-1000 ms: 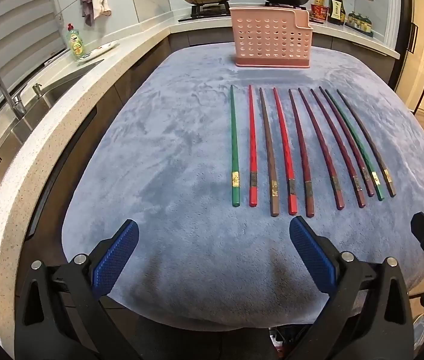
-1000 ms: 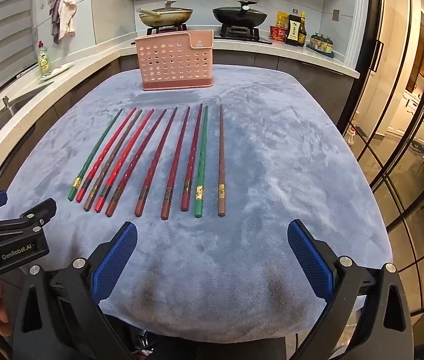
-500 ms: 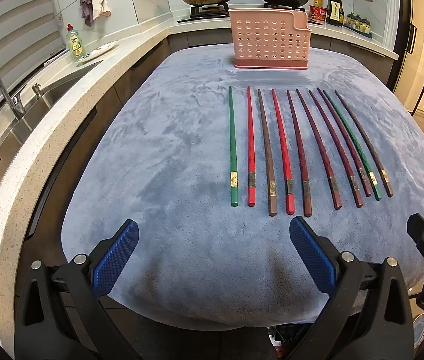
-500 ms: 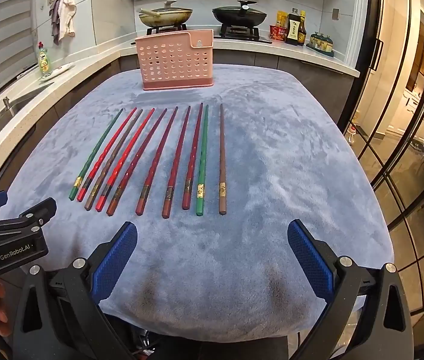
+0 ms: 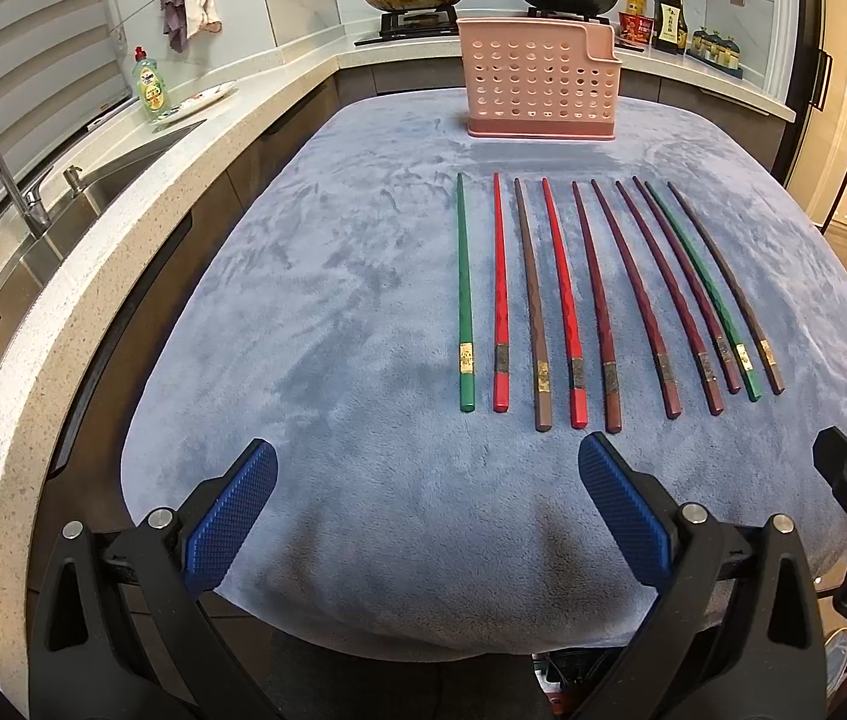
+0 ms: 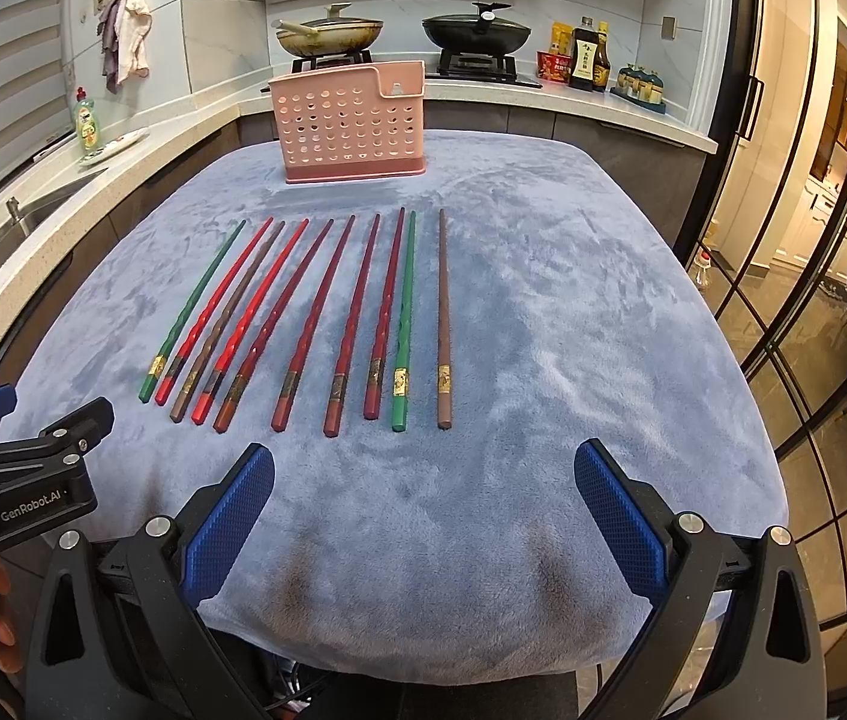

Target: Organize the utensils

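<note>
On the blue-grey fleece cloth (image 5: 315, 300) covering the counter, ten chopsticks lie in a row in front of a pink holder.

The cloth spreads across the whole worktop, with the stone counter and sink (image 5: 15, 276) along its left side. At the far edge the pink perforated chopstick holder (image 5: 537, 87) stands upright, well apart from the sticks. The row of chopsticks (image 6: 315, 312) lies side by side with thick ends near: a green chopstick (image 5: 464, 294) at the far left, then red, brown and maroon ones, and a brown chopstick (image 6: 443, 318) at the far right. Near the cloth's near edge, the left gripper (image 5: 423, 516) and right gripper (image 6: 423, 516) both hover with blue pads (image 5: 231, 516) spread wide, holding nothing.
</note>
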### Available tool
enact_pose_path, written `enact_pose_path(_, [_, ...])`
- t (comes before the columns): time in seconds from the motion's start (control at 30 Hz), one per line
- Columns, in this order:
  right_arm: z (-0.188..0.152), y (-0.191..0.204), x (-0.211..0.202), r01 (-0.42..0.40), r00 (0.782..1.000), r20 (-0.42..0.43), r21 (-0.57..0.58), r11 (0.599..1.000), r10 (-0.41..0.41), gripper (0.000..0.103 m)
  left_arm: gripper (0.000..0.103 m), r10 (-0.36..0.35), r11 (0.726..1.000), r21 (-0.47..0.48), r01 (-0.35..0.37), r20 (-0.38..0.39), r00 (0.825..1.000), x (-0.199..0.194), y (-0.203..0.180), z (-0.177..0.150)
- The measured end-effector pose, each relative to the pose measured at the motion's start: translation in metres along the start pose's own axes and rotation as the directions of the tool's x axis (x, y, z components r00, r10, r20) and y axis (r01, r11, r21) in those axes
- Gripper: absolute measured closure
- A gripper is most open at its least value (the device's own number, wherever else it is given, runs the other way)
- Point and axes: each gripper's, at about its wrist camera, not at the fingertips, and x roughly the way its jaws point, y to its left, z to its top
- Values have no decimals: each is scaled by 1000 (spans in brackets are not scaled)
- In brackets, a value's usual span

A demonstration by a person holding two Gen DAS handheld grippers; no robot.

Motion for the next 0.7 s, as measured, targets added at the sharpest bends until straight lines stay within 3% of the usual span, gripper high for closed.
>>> enact_pose_path(0.7, [-1, 2, -1, -3, 1000, -4, 3, 1000, 3, 7, 7, 3, 1000, -2, -3, 1, 1000, 1, -1, -3])
